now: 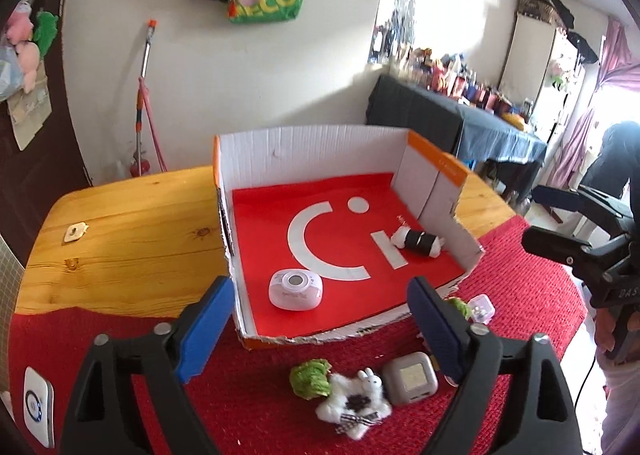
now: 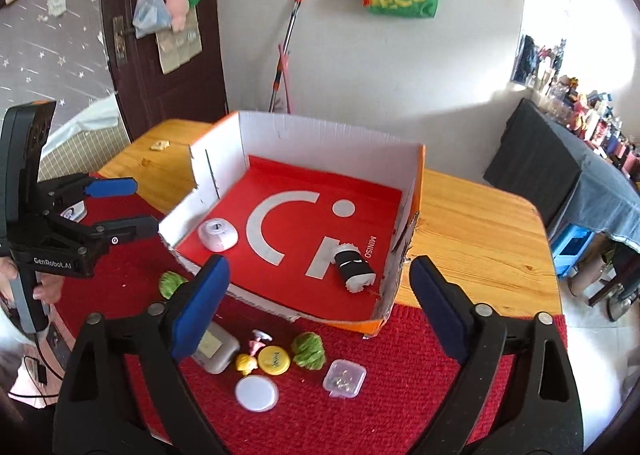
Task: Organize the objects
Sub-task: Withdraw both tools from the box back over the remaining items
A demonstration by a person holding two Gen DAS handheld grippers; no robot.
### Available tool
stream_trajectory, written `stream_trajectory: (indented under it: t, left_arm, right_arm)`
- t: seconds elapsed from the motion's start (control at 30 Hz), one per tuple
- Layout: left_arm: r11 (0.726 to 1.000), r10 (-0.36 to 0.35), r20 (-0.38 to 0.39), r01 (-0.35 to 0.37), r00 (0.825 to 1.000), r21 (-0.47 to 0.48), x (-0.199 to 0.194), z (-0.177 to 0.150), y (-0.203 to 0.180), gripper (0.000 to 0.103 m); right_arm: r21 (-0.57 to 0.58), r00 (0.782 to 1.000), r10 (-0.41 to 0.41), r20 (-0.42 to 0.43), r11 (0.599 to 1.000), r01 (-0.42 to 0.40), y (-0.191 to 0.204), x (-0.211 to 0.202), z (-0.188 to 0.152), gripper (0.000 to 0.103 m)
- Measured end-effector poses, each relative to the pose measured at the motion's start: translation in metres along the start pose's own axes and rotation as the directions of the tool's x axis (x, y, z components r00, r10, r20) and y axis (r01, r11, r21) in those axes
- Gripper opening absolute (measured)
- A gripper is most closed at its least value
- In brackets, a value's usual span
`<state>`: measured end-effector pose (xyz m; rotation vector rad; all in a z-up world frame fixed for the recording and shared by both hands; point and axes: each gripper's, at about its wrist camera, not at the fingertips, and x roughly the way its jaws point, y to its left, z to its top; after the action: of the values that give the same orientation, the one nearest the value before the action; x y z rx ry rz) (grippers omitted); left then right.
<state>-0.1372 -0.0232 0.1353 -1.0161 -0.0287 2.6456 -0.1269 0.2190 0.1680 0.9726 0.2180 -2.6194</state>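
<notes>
In the left wrist view, the left gripper (image 1: 320, 327) is nearest, its blue-padded jaws spread wide with nothing between them, above the red woven mat (image 1: 520, 287). Taking the cardboard box (image 1: 312, 147) as landmark: just in front of its torn front wall lie a green plush lettuce (image 1: 310, 377), a white furry bunny toy (image 1: 354, 401) touching it, and a grey square gadget (image 1: 408, 377) beside the bunny. Inside the box, on its red liner, a white rounded device (image 1: 295, 289) sits near the front left, and a black-and-white plush roll (image 1: 418, 242) lies against the right wall. Right of the box hangs the right gripper (image 1: 560, 251), seen side-on.

In the right wrist view, the right gripper (image 2: 320, 311) is closest, likewise released and empty. In front of the box (image 2: 332, 135) lie a white round lid (image 2: 257, 394), a yellow round tin (image 2: 273, 360), a small yellow figure (image 2: 245, 362), a second green lettuce (image 2: 308, 350) and a clear plastic case (image 2: 344, 378). The wooden table (image 2: 480, 231) extends right of the box.
</notes>
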Motion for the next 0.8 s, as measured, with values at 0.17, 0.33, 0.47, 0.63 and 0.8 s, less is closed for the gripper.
stream_trajectory:
  t: [0.17, 0.33, 0.47, 0.63, 0.8]
  left_arm:
    - [0.999, 0.052, 0.073, -0.051, 0.996, -0.011, -0.022, -0.019, -0.01, 0.097]
    - [0.991, 0.132, 0.149, -0.133, 0.98, -0.005, -0.039, -0.044, -0.023, 0.103]
    - [0.989, 0.149, 0.154, -0.147, 0.977, -0.028, -0.043, -0.062, -0.028, 0.103]
    - [0.988, 0.134, 0.114, -0.125, 0.984, -0.086, -0.035, -0.083, -0.026, 0.103]
    - [0.984, 0.144, 0.065, -0.135, 0.987, -0.119, -0.023, -0.105, -0.028, 0.103]
  right_arm:
    - [0.01, 0.998, 0.006, 0.058, 1.0, -0.007, 0.013, -0.023, -0.02, 0.095]
    - [0.034, 0.992, -0.038, 0.124, 0.999, 0.034, 0.025, -0.036, -0.043, 0.095]
    - [0.062, 0.986, -0.068, 0.151, 0.996, 0.059, 0.031, -0.04, -0.063, 0.099]
    - [0.109, 0.985, -0.078, 0.153, 0.992, 0.062, 0.034, -0.034, -0.085, 0.099]
    - [0.139, 0.988, -0.095, 0.122, 0.987, 0.078, 0.036, -0.019, -0.107, 0.099]
